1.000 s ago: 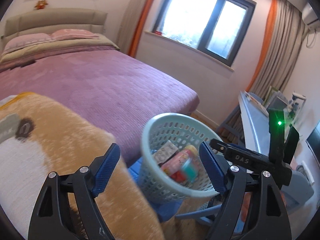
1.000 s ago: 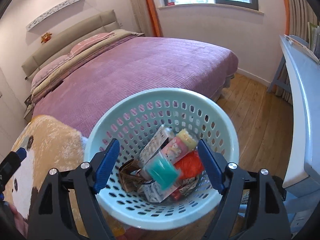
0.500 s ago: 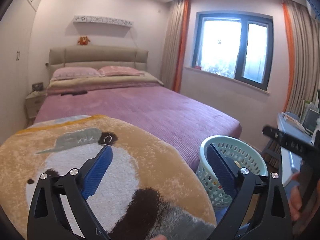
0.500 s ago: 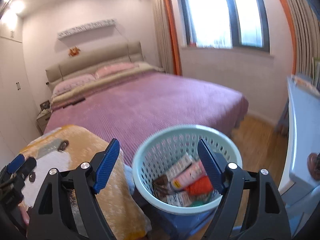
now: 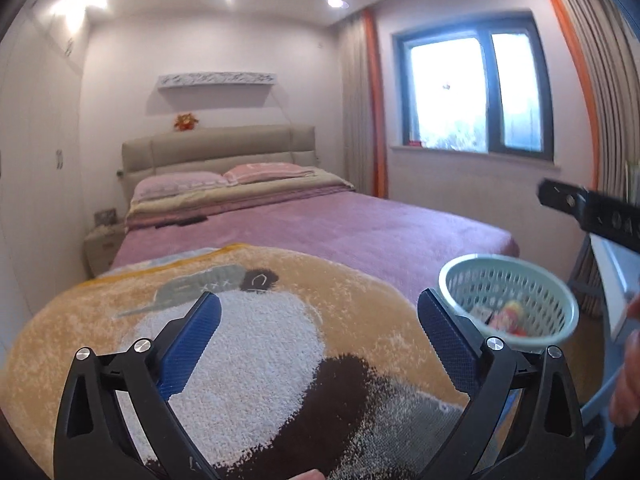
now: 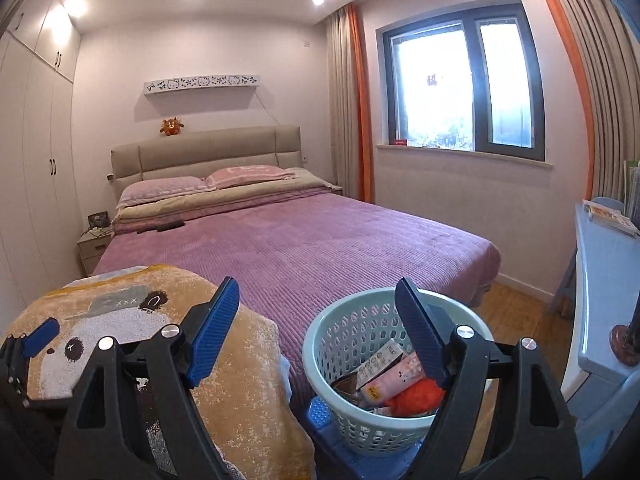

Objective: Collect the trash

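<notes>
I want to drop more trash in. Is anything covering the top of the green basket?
Nothing visible does. The basket has no lid, and only wrappers lie low inside. The right gripper is open and empty, with its right finger just overlapping the rim in view.

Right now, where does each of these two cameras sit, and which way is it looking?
Left wrist view: sits on the left gripper, looking along its open blue-padded fingers over the tan plush panda blanket toward the purple-covered bed; a bit of the person's hand shows at the right edge.
Right wrist view: sits on the right gripper, facing the same bed, with the pale green perforated plastic basket of trash below; the left gripper's blue tip shows at the far left.
Shared: bed, blanket, basket, dark-framed window.
</notes>
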Demonstrator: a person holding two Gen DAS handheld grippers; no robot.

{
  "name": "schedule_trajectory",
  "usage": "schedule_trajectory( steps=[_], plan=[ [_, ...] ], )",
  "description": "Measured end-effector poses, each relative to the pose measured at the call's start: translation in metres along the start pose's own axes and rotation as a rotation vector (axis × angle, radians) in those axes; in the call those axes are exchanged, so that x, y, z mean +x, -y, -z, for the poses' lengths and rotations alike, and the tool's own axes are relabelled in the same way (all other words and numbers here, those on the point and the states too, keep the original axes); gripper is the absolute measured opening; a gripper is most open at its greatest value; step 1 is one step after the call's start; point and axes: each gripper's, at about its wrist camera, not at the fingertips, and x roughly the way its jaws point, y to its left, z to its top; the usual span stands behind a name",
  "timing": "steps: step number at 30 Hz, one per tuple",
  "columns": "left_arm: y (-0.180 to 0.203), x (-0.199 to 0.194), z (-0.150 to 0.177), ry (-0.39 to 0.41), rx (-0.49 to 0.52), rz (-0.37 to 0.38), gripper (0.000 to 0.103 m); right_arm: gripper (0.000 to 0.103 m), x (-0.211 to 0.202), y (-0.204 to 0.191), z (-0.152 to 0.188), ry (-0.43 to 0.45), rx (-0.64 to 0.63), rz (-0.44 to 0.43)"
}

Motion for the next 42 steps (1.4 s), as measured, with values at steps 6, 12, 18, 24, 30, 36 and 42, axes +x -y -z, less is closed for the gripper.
schedule_trajectory(
  steps=[6, 12, 18, 24, 30, 36, 42],
  plan=[
    [-0.004, 0.000, 0.002, -0.011, -0.003, -0.022, 0.095, 0.076, 0.010, 0.003, 0.008, -0.054, 0.016, -0.011],
    [-0.010, 0.003, 0.003, -0.032, -0.034, -0.015, 0.095, 0.076, 0.010, 0.004, 0.013, -0.051, 0.007, 0.006],
    [-0.012, 0.003, 0.004, -0.035, -0.040, -0.015, 0.095, 0.076, 0.008, 0.005, 0.012, -0.031, 0.017, -0.015],
    [-0.013, 0.003, 0.004, -0.036, -0.042, -0.016, 0.095, 0.076, 0.006, 0.002, 0.011, -0.018, 0.002, -0.011],
    [-0.014, 0.004, 0.003, -0.038, -0.049, -0.017, 0.095, 0.076, 0.009, 0.000, 0.013, -0.027, -0.005, -0.015],
    [-0.015, 0.004, 0.002, -0.039, -0.051, -0.014, 0.095, 0.076, 0.010, 0.000, 0.014, -0.030, -0.007, -0.017],
    [-0.016, 0.003, 0.003, -0.044, -0.051, -0.009, 0.095, 0.076, 0.010, -0.001, 0.015, -0.035, -0.008, -0.018]
  ],
)
